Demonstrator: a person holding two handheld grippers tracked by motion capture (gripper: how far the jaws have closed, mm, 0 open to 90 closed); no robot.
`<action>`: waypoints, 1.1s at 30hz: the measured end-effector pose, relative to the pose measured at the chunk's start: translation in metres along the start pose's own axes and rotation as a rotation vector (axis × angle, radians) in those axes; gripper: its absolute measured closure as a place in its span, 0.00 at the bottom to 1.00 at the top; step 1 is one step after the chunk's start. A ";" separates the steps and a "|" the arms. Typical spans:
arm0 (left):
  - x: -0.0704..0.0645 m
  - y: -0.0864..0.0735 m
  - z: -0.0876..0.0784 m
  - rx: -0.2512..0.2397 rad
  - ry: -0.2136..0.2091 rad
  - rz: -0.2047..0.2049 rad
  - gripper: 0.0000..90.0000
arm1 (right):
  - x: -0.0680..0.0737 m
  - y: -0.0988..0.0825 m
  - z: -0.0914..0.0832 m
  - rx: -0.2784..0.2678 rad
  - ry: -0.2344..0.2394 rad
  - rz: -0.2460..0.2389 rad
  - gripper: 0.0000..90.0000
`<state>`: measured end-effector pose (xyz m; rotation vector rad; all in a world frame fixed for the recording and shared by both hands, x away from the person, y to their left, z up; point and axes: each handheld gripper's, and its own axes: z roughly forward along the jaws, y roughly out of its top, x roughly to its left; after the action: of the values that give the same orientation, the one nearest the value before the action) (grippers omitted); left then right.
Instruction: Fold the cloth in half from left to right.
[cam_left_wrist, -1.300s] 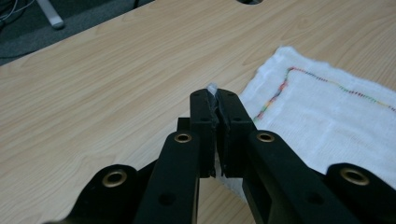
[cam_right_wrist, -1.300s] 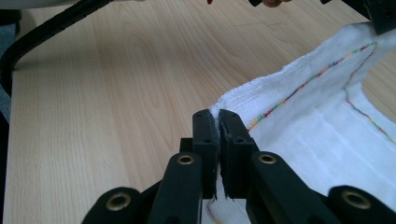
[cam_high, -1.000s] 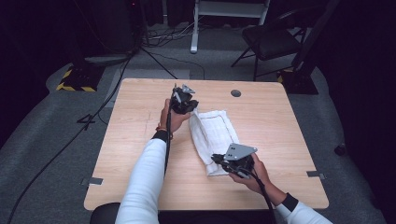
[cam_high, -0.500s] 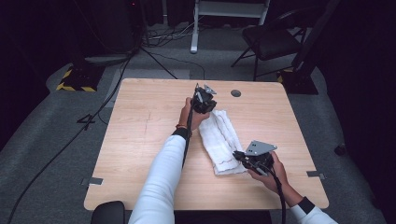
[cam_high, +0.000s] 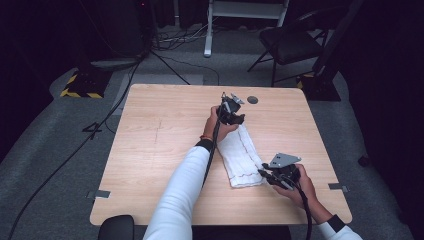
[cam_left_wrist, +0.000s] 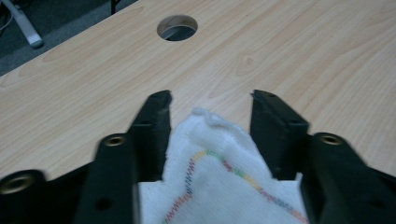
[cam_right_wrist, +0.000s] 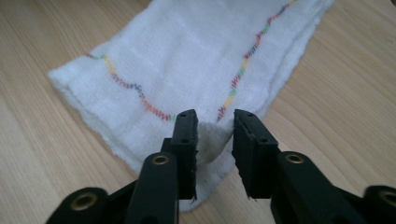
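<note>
A white cloth (cam_high: 240, 157) with wavy coloured stitching lies folded in a narrow strip on the wooden table (cam_high: 160, 130). My left gripper (cam_high: 238, 119) is at its far end. Its jaws have just been opening and stand apart, with the cloth's corner (cam_left_wrist: 219, 186) lying loose between them (cam_left_wrist: 210, 100). My right gripper (cam_high: 262, 172) is at the near end. Its jaws have also just been opening, and a narrow gap shows around the cloth's near corner (cam_right_wrist: 212, 140). The rest of the cloth (cam_right_wrist: 187, 60) spreads flat ahead of them.
A round cable hole (cam_high: 252, 100) sits in the table just beyond the left gripper, and it shows again as the hole (cam_left_wrist: 177, 28) ahead of the jaws. A chair (cam_high: 290, 45) and floor cables (cam_high: 165, 55) stand past the far edge.
Both hands moved to the right and carried the cloth's edge over, so the cloth went from a wide sheet to a narrow strip. Both pairs of jaws went from shut to apart.
</note>
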<state>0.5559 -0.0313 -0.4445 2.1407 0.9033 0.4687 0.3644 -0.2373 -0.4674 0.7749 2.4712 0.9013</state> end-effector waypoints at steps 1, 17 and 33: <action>-0.002 -0.002 -0.005 0.000 -0.020 0.003 0.48 | -0.001 -0.002 -0.001 0.004 0.001 0.005 0.74; -0.055 -0.088 -0.091 0.055 -0.225 0.210 0.30 | -0.033 -0.015 -0.008 -0.039 -0.033 0.110 0.52; -0.085 -0.123 -0.080 0.151 -0.273 0.262 0.30 | -0.032 -0.015 0.006 -0.024 0.053 0.045 0.46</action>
<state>0.3966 0.0044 -0.4896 2.4028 0.5233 0.2316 0.3869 -0.2632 -0.4764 0.8113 2.4932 0.9777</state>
